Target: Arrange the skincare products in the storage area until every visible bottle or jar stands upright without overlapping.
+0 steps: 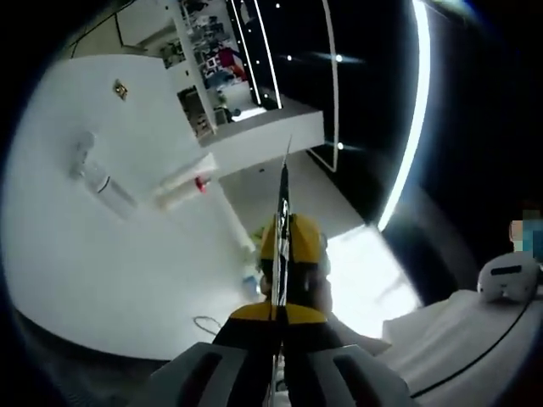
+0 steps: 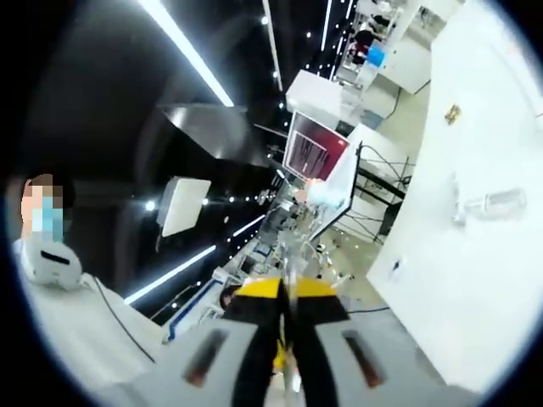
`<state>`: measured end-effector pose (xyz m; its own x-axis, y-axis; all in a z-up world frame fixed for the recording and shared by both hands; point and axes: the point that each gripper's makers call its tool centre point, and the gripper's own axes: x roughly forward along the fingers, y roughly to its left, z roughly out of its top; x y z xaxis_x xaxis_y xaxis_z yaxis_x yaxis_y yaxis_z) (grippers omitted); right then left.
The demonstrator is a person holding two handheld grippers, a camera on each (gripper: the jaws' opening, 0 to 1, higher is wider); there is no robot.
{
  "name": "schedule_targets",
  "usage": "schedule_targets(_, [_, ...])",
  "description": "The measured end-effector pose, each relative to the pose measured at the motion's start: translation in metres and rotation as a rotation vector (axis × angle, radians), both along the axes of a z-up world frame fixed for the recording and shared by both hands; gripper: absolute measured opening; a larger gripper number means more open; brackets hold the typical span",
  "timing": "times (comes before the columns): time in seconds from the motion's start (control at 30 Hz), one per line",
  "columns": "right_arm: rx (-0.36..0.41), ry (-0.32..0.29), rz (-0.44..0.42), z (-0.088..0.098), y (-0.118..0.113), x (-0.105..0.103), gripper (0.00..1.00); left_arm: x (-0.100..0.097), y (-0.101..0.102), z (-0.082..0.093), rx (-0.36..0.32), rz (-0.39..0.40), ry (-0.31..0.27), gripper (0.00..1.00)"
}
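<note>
In the left gripper view my left gripper [image 1: 282,212] is shut, its yellow and black jaws pressed together with nothing between them. It is raised well away from a white table [image 1: 76,271]. On that table lie a clear bottle [image 1: 95,175] and a white tube with a red cap [image 1: 182,188], both on their sides. In the right gripper view my right gripper [image 2: 288,284] is also shut and empty, pointing into the room. A clear bottle [image 2: 489,203] lies on the white table [image 2: 475,297] at the right.
A small dark and gold item [image 1: 120,88] sits further along the table, also seen as a small item [image 2: 452,113]. Shelves with goods [image 1: 208,59] stand behind. A red screen [image 2: 314,153] is ahead. A person with a white device [image 2: 47,259] stands at the side.
</note>
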<state>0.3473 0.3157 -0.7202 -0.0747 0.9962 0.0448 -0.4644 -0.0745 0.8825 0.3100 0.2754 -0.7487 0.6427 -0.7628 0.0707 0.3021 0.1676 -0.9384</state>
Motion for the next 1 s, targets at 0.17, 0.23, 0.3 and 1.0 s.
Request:
schedule_targets(0.17, [0.017, 0.038, -0.017, 0.002, -0.002, 0.004, 0.03, -0.002, 0.002, -0.001, -0.013, 0.065, -0.004, 0.16])
schedule_targets(0.23, [0.041, 0.086, -0.032, 0.004, -0.003, 0.009, 0.03, -0.005, 0.001, -0.001, -0.017, 0.061, -0.001, 0.19])
schedule_targets(0.3, [0.059, 0.107, -0.040, 0.006, -0.004, 0.013, 0.03, -0.011, -0.002, -0.002, -0.014, 0.047, -0.005, 0.18])
schedule_targets(1.0, [0.003, 0.052, 0.044, -0.002, 0.002, -0.012, 0.14, -0.007, 0.022, 0.005, 0.003, 0.161, -0.058, 0.01])
